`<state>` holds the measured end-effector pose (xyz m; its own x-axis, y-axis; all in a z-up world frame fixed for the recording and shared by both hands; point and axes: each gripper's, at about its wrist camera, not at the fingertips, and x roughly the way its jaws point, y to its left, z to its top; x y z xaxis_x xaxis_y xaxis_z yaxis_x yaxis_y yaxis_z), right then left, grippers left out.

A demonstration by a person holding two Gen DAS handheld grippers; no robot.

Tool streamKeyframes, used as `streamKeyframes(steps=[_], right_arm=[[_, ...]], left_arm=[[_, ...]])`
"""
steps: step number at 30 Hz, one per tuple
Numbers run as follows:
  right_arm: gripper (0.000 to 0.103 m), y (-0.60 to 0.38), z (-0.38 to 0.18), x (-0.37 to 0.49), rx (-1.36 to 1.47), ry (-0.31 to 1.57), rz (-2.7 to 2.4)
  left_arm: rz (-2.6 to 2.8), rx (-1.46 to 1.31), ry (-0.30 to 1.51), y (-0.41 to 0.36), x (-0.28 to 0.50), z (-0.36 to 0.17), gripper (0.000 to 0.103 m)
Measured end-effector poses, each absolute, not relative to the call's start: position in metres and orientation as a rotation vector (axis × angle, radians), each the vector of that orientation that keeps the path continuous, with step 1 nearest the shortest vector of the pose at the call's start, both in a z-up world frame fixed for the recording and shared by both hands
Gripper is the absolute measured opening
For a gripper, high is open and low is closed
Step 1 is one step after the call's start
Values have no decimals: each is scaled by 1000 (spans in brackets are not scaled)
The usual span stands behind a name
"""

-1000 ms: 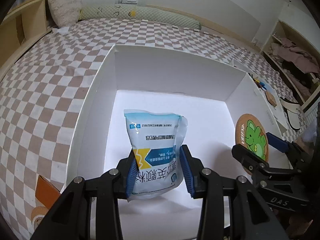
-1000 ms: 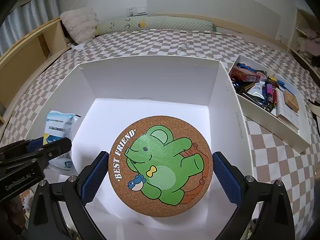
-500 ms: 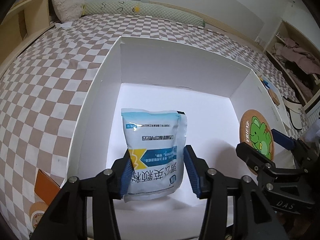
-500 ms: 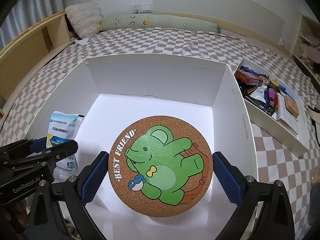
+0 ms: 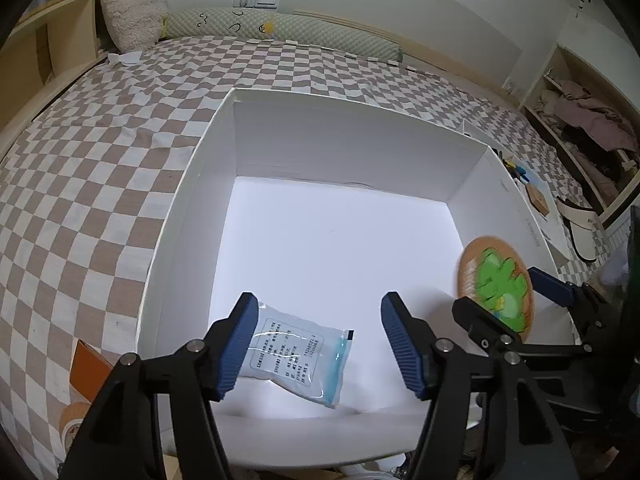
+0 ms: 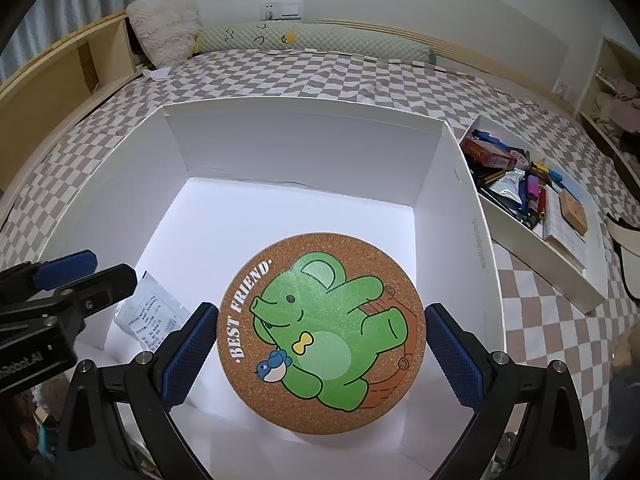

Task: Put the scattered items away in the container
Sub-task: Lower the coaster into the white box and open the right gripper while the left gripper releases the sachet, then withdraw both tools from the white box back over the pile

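We see the left gripper (image 5: 316, 340) opening over the white box (image 5: 188, 184), nothing between its pads; the sachet (image 5: 300, 356) lies flat on the box floor, seemingly untouched. Right gripper (image 6: 320, 354) clamps the cork coaster (image 6: 320, 336) above the box

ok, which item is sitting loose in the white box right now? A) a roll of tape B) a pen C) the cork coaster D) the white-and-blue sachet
D: the sachet lies flat on the floor of the white box, touching neither pad of the opening left gripper, while the cork coaster is clamped in the right gripper above the box.
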<state>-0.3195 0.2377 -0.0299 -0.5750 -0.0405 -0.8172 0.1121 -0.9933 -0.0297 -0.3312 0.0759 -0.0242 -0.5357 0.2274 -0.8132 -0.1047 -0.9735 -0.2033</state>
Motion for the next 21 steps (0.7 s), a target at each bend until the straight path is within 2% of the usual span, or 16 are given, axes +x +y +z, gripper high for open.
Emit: streamKeyframes(steps=[2,4,21], right_arm=[[103,238,-28,-318,1397,126,-2720],[103,238,-27,-317,1391,134,-2726],[103,239,-13,-305,1363,127,-2750]], left_arm=[[2610,-1392,-168,76,-330,-22,75],[2636,-1379,-148,76,-329,-19,78],[2661,-1358,-172,63,-319,-6,78]])
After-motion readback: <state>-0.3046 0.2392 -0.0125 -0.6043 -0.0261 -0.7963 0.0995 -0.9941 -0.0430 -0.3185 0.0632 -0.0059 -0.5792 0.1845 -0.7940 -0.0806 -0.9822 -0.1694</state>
